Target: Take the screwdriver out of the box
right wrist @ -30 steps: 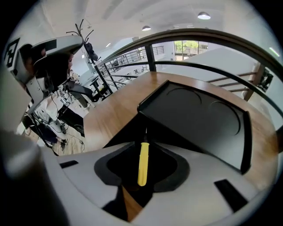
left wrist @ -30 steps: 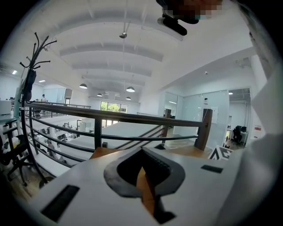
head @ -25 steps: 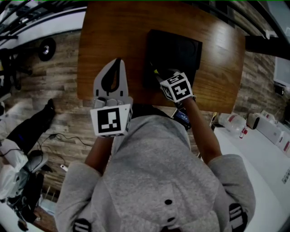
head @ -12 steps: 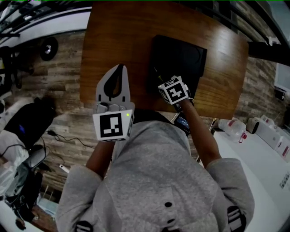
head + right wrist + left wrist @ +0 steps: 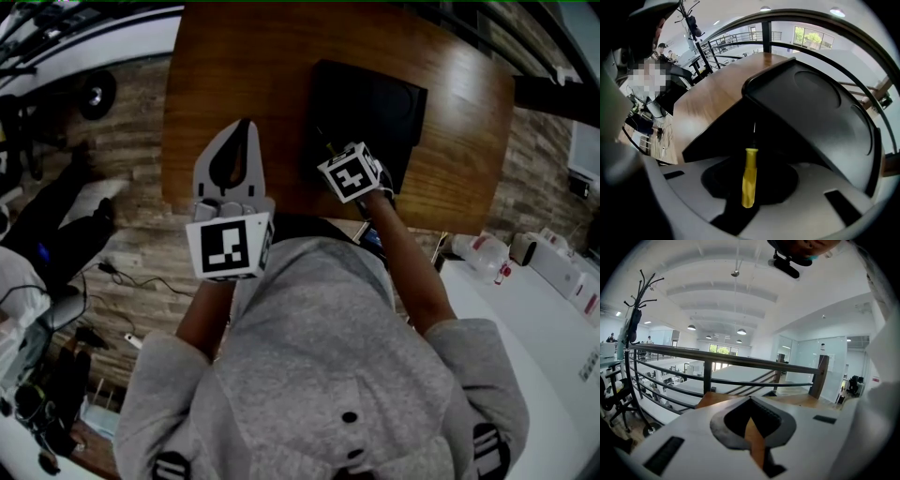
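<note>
A black box (image 5: 375, 103) lies open on the wooden table (image 5: 244, 66). A screwdriver (image 5: 749, 176) with a yellow handle and a thin shaft lies in the box's near left corner; a bit of yellow (image 5: 323, 147) also shows in the head view. My right gripper (image 5: 337, 157) points steeply down into that corner. In the right gripper view its jaws (image 5: 750, 164) are closing, with the handle lengthwise between them and dark gaps at its sides. My left gripper (image 5: 246, 127) hovers over the table's near left part, shut and empty (image 5: 750, 399).
The box's lid (image 5: 820, 103) slopes up at the right of the right gripper view. A railing (image 5: 740, 363) runs past the table's far edge. A white counter with bottles (image 5: 487, 253) stands at the right, beyond the table's near edge.
The right gripper has tipped more steeply down over the box's near left corner, and its marker cube has shifted slightly up and left. The left gripper has stayed put.
</note>
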The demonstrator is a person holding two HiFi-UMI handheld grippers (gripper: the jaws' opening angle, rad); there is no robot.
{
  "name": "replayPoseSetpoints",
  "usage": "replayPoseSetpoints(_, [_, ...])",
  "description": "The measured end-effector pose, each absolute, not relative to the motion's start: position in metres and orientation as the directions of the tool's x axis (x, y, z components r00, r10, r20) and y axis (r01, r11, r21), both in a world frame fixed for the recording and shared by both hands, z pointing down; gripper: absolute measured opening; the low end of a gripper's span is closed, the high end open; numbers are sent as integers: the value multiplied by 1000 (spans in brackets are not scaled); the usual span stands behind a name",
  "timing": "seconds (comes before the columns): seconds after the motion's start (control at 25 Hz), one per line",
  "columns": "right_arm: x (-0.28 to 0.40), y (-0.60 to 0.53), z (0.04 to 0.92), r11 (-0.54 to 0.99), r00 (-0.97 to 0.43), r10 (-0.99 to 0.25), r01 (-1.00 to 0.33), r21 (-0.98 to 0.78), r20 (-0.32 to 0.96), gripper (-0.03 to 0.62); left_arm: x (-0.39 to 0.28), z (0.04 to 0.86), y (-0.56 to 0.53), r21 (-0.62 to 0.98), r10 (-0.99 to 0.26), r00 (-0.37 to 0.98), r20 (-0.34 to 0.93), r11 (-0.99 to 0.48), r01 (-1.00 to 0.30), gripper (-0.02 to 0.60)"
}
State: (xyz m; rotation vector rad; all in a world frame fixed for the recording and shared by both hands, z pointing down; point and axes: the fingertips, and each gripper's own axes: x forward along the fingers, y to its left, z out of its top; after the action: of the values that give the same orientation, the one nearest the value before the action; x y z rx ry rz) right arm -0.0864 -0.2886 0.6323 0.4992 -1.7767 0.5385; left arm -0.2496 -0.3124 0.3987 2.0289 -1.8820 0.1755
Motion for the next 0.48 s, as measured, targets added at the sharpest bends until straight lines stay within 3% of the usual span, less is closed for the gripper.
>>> replayPoseSetpoints(0.24, [-86, -287, 634, 784, -303, 2, -591, -189, 953, 83, -248, 401, -313, 178, -936, 110, 334, -52, -983, 14])
replayPoseSetpoints(0.48, [-70, -284, 632, 843, -253, -9, -523, -129, 967, 81, -244, 400, -313, 188, -940, 120, 319, -61, -980, 14])
